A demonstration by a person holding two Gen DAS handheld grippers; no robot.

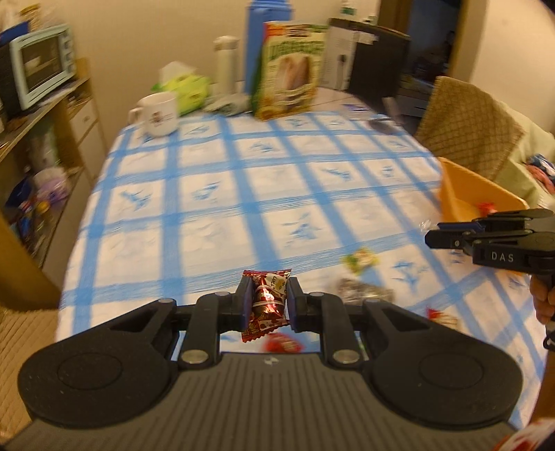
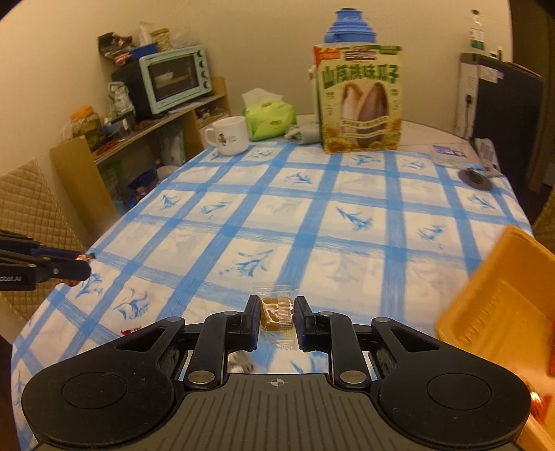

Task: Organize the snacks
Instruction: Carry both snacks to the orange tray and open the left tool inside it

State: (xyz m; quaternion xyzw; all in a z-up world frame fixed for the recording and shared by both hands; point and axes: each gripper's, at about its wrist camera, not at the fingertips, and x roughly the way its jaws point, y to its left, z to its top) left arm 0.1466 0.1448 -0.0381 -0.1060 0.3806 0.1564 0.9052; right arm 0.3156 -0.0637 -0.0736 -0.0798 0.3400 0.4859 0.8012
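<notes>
My left gripper (image 1: 267,301) is shut on a red foil-wrapped candy (image 1: 266,302) and holds it above the blue-checked tablecloth. My right gripper (image 2: 276,314) is shut on a brown sweet in a clear wrapper (image 2: 276,312), also held above the cloth. An orange tray (image 2: 499,305) sits at the right; it also shows in the left wrist view (image 1: 461,194) with a red candy in it. Loose snacks lie near the front edge: a green-yellow one (image 1: 359,259), a dark one (image 1: 360,290) and red ones (image 1: 282,343). The right gripper shows in the left wrist view (image 1: 430,233), the left gripper in the right wrist view (image 2: 83,265).
At the far end of the table stand a white mug (image 2: 229,135), a green tissue pack (image 2: 269,119), a sunflower-seed box (image 2: 360,99), a blue flask (image 2: 348,26) and a black box (image 2: 503,100). A shelf with a toaster oven (image 2: 175,78) is left. Padded chairs (image 1: 468,125) flank the table.
</notes>
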